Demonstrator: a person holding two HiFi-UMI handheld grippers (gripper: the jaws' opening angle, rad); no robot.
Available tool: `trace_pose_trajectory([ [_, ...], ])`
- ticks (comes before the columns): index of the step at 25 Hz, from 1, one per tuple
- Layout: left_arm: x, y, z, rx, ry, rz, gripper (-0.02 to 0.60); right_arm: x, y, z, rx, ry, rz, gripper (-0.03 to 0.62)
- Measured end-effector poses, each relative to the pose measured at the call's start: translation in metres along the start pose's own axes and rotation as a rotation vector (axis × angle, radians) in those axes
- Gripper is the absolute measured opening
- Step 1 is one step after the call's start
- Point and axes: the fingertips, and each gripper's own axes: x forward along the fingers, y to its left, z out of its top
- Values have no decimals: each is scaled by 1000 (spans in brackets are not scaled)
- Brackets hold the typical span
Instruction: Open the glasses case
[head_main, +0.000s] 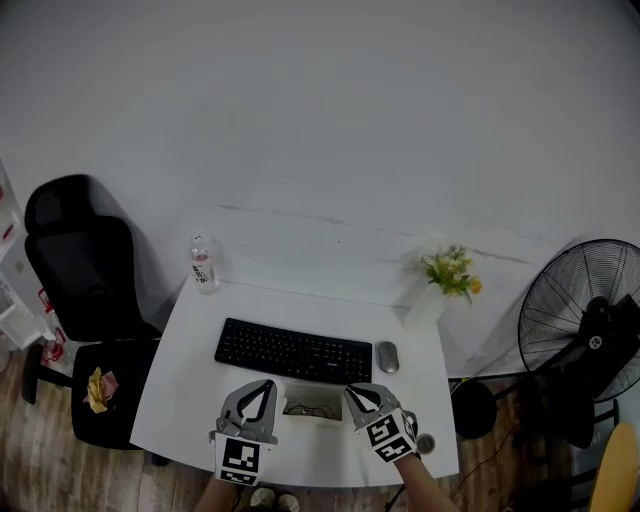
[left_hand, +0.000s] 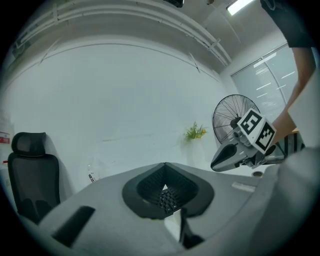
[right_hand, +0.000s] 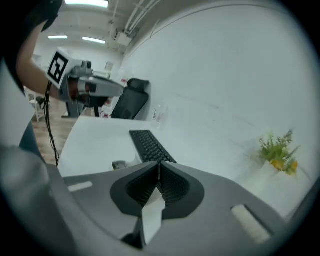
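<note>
Nearest the body, both tongs sit over the front edge of the white desk (head_main: 180, 400). Left gripper (head_main: 267, 384): jaws together, nothing between them, pointing level toward the wall. Right gripper (head_main: 353, 391): jaws likewise closed and empty, tilted downward, tips angled in toward the middle. Glasses case (head_main: 312, 402) lies flat on the desk between the two sets of tips, just in front of the keyboard (head_main: 292, 352); neither gripper touches it. From the head view it reads as a pale shallow box with a dark spectacle outline in it, so it may already stand open. Too small to be sure, and no lid can be made out. Handling, judged: a rigid shell, light, likely to skid on the smooth desktop if pushed from one side only. The surface looks plain and could be slippery to narrow pads. Best hold would be one gripper pinning the base by a short end while the other takes the lid's front lip, opposite the hinge. Contents are fragile, so no squeezing across the middle. Beyond: mouse (head_main: 388, 356) to the right of the keyboard, water bottle (head_main: 203, 264) at the far left corner, potted plant (head_main: 450, 272) at the far right, then the white wall.
</note>
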Motion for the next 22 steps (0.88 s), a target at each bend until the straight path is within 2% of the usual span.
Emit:
trace_pose_trajectory([
  [5,0,-3,6,-6,-13,-9,8,-38,-8,39,212,-233,-133,14],
  [11,1,-3,11,-12,-23,-11,8,-78,-24,52,383,-411,-297,8],
  [16,-1,-1,13,-15,-27,-10,8,-101,-26,37,442,-421,-415,8],
  [22,-4,-1,12,-18,-33,-12,8,-109,-20,13,484,-391,-460,7],
])
